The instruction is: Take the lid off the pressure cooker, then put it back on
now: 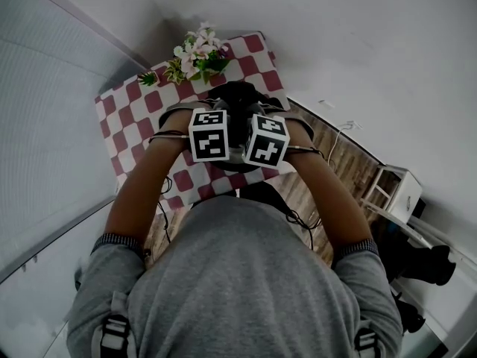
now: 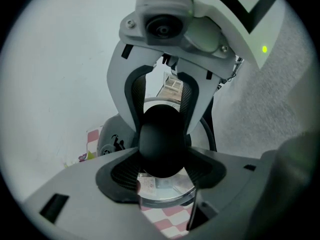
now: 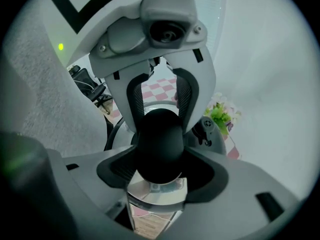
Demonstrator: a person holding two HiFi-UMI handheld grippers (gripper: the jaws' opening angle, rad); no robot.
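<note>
My left tongs (image 2: pixel 162 172) and right tongs (image 3: pixel 160 174) clamped the black knob (image 2: pixel 161 139) of the lid (image 2: pixel 169 194) from nine and three o'clock, presumably to balance it.

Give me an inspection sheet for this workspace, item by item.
Surface: table under a red-and-white checked cloth.
Job's things: black lid knob above the shiny metal lid.
Clutter: flower bunch at the table's far edge.
Grippers: left gripper and right gripper face each other, jaws closed on the knob.
Cables: thin leads along the forearms; white cable on the floor.
Surroundings: wooden floor, white wall, white furniture.
</note>
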